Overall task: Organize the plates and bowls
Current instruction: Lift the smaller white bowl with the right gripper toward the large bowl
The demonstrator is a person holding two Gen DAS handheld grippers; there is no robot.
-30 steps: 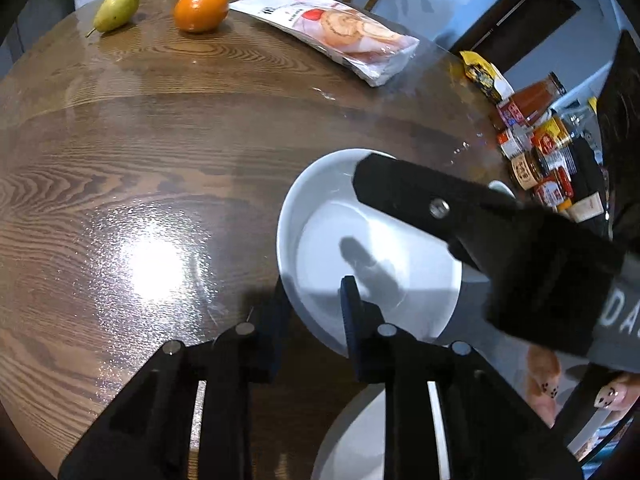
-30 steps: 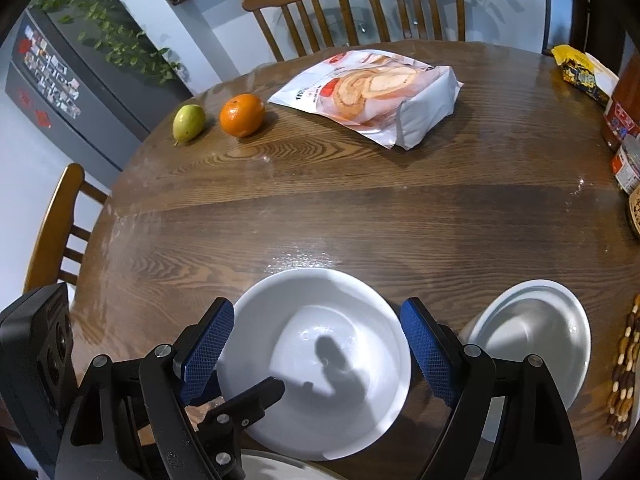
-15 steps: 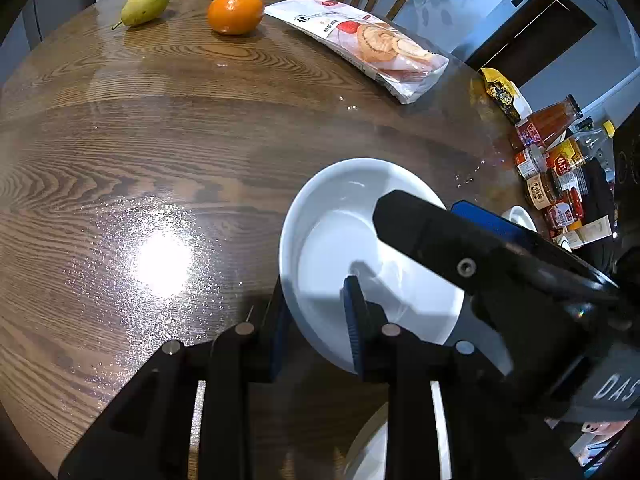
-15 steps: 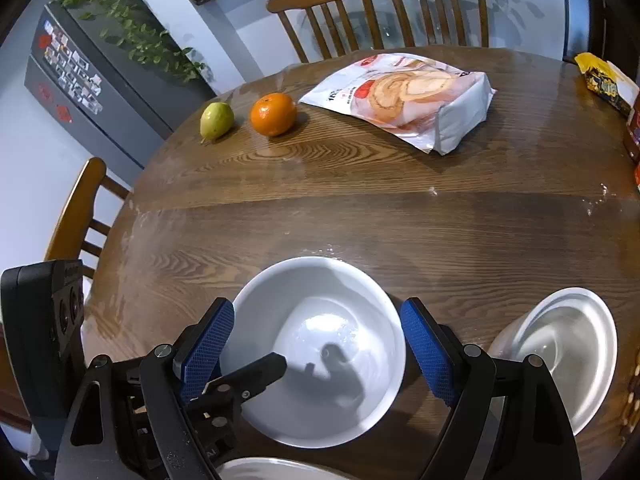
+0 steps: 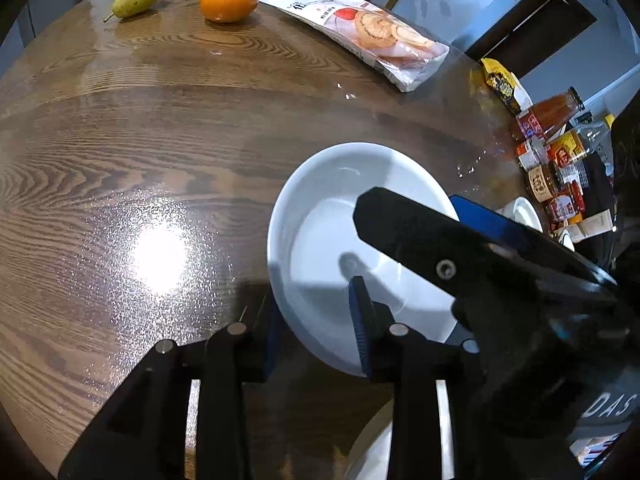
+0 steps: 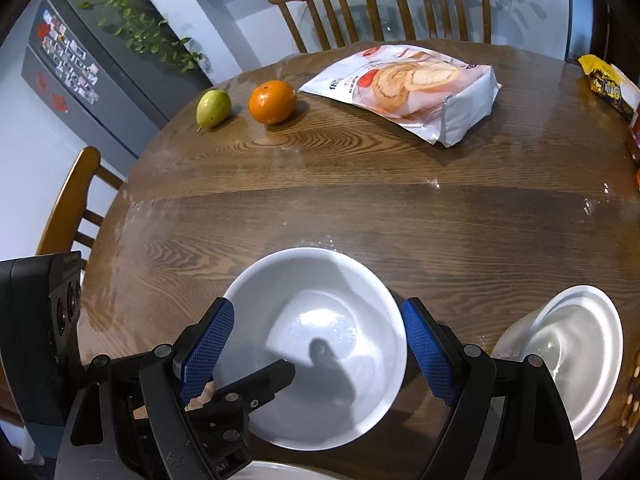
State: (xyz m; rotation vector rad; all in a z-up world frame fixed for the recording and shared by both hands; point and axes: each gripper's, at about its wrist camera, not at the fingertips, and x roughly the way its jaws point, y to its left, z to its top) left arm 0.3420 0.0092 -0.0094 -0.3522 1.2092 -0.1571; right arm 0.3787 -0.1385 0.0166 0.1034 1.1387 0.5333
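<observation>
White bowl (image 6: 320, 344) empty; left gripper (image 5: 316, 332) fingers opening astride its rim.

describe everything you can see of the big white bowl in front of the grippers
The white bowl is round, deep and glossy, ceramic by its look, and has nothing in it. It sits upright on the wooden table, near its front edge. The left gripper straddles its near-left rim, one pad inside and one outside, with its jaws opening. The right gripper is open, its blue pads flanking the bowl on both sides. Whether they touch is unclear. Shadows of the grippers fall across its inside. A smaller white bowl stands apart to the right.
</observation>
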